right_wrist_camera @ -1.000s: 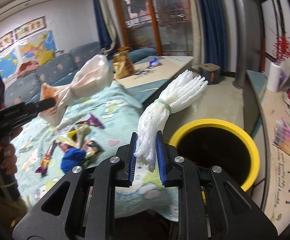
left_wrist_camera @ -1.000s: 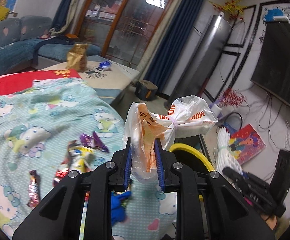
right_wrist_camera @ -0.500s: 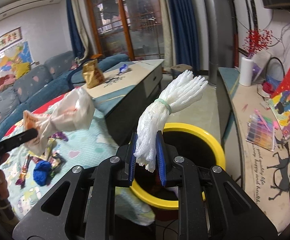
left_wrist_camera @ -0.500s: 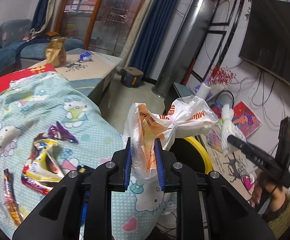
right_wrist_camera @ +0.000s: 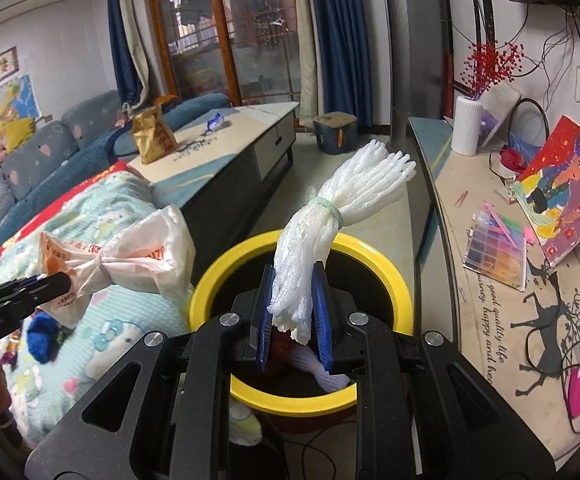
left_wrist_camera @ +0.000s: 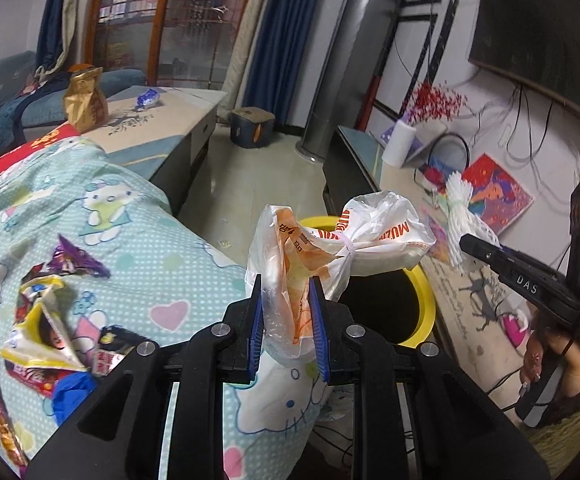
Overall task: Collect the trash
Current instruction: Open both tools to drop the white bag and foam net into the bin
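My left gripper (left_wrist_camera: 287,322) is shut on a knotted white-and-orange plastic bag (left_wrist_camera: 342,240), held up beside the yellow-rimmed bin (left_wrist_camera: 426,300). My right gripper (right_wrist_camera: 294,314) is shut on a white foam net bundle (right_wrist_camera: 330,220) tied with a pale green band, held over the bin's yellow rim (right_wrist_camera: 390,272). White foam trash lies inside the bin. In the right wrist view the plastic bag (right_wrist_camera: 129,256) hangs at the left, over the bed's edge. In the left wrist view the foam net bundle (left_wrist_camera: 462,208) shows at the right, in the other gripper held by a hand.
Several snack wrappers (left_wrist_camera: 45,320) and a blue scrap (left_wrist_camera: 69,392) lie on the cartoon-print bedspread (left_wrist_camera: 161,272). A low table (right_wrist_camera: 225,148) carries a gold bag (right_wrist_camera: 151,136). A long shelf (right_wrist_camera: 486,280) with pictures runs along the right wall.
Both grippers moved from above the bed toward the bin and slightly down, each keeping its grip. The bin now sits directly under the right gripper.
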`<state>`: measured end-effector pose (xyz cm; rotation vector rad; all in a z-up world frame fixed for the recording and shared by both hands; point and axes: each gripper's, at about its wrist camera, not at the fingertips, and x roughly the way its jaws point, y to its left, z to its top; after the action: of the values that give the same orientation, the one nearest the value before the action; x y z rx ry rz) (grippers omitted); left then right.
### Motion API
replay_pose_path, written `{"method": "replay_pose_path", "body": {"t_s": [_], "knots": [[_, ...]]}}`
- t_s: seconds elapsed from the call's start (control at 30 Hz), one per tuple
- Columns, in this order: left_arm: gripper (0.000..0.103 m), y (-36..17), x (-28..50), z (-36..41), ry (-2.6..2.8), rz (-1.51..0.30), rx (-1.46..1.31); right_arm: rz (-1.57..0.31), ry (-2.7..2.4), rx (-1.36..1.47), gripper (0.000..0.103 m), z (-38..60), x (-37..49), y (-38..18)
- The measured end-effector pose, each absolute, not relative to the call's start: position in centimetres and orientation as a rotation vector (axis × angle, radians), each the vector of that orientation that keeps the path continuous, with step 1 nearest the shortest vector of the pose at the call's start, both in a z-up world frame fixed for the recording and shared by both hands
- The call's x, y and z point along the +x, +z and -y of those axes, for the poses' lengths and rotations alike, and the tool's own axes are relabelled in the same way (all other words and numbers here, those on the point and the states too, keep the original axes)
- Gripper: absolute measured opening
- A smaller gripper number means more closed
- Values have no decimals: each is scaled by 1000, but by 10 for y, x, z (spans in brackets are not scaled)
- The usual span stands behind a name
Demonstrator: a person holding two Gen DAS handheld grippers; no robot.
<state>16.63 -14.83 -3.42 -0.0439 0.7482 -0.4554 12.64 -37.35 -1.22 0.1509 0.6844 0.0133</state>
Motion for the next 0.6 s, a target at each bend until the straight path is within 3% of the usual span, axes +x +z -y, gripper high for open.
{"method": "replay_pose_path", "body": {"t_s": [0.5, 0.53, 0.57, 0.6], "knots": [[25, -72, 203, 214, -479, -843, 72, -783, 43, 194, 17, 385, 143, -44], [28, -73, 206, 214, -485, -847, 60, -787, 45, 195, 26, 386, 143, -45], [39, -73, 208, 214, -491, -846, 42, -790, 43, 196, 35, 386, 143, -46], [49, -72, 210, 211, -496, -836, 12, -788, 35, 198, 36, 387, 142, -47]]}}
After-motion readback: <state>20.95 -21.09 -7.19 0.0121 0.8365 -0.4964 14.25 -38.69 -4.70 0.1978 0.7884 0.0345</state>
